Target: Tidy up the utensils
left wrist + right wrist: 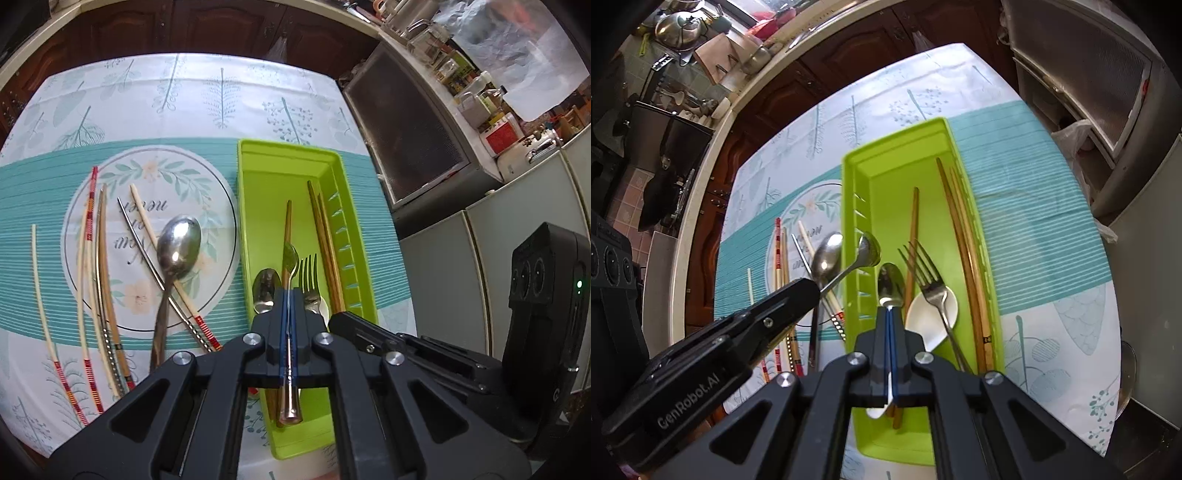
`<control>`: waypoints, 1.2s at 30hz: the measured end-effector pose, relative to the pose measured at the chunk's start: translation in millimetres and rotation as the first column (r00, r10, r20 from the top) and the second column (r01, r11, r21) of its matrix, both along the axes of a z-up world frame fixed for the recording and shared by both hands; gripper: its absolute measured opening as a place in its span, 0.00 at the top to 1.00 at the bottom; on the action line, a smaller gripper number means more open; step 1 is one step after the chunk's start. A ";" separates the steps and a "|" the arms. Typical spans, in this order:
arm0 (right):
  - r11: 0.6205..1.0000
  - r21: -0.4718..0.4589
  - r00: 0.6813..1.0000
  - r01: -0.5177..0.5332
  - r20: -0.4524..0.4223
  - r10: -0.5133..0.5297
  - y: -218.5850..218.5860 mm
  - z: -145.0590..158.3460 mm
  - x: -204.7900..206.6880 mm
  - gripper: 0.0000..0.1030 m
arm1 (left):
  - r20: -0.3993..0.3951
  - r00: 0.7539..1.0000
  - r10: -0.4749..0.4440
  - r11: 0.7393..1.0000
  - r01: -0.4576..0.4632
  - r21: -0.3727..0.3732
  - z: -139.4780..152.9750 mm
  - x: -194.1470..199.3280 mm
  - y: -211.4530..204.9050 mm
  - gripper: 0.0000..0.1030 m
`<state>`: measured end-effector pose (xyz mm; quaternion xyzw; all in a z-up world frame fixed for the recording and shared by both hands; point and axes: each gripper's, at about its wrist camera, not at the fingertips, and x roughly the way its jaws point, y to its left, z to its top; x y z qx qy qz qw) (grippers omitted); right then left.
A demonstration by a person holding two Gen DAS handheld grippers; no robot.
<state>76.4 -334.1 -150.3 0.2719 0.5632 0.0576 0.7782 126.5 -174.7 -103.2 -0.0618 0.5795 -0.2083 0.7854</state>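
One green tray (258,166) is sitting out. Three metal spoons (177,243), one white spoon (931,310) and one fork (309,273) are showing. Three brown chopsticks (325,236) are lying in the tray, and about seven loose chopsticks (40,295) are lying outside it.

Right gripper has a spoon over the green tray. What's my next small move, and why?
Probably lower the right gripper a little before releasing. Its fingers are shut on the silver spoon, whose bowl sits over the green tray beside the fork; I cannot tell whether it touches the floor yet.
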 end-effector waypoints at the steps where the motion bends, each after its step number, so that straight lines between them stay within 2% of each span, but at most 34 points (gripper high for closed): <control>1: 1.000 0.003 1.000 0.001 -0.011 -0.001 -0.5 -4.4 1.3 1.00 | -0.023 1.000 -0.003 1.000 0.003 -0.002 -6.1 0.2 -1.8 1.00; 3: 1.000 0.006 1.000 0.001 -0.029 0.000 -1.0 -12.5 4.2 1.00 | -0.074 0.997 -0.014 1.000 0.014 -0.012 -16.7 -0.9 -3.1 1.00; 6: 1.000 0.011 0.998 0.002 -0.055 -0.002 -1.5 -22.6 7.5 1.00 | -0.096 0.995 -0.026 1.000 0.026 0.002 -23.0 -2.8 -2.4 1.00; 12: 1.000 0.000 0.996 -0.003 -0.086 0.003 -2.2 -32.2 7.8 1.00 | -0.103 0.993 -0.058 0.998 0.062 0.032 -23.7 -11.8 5.8 0.99; 19: 0.999 -0.013 0.997 -0.034 -0.072 0.033 9.3 -21.6 3.2 1.00 | -0.091 0.993 -0.072 0.992 0.080 0.097 -20.1 -20.0 37.6 0.99; 22: 0.998 -0.016 0.997 -0.055 -0.057 0.054 18.2 -13.7 2.1 1.00 | -0.083 0.995 -0.059 0.990 0.070 0.126 -19.9 -20.6 59.5 0.88; 24: 0.997 -0.016 0.996 -0.075 -0.047 0.074 25.6 -8.3 1.8 1.00 | -0.069 0.997 -0.035 0.989 0.044 0.140 -19.2 -20.7 77.4 0.71; 26: 0.995 -0.024 0.994 -0.101 -0.033 0.100 35.3 -2.3 1.0 1.00 | -0.053 0.999 -0.002 0.989 0.009 0.145 -18.5 -21.6 97.5 0.65; 36: 0.969 -0.037 0.970 -0.243 0.002 0.243 95.4 17.0 5.8 0.96 | -0.017 0.988 0.151 0.968 -0.144 0.207 -26.8 -21.3 184.3 0.65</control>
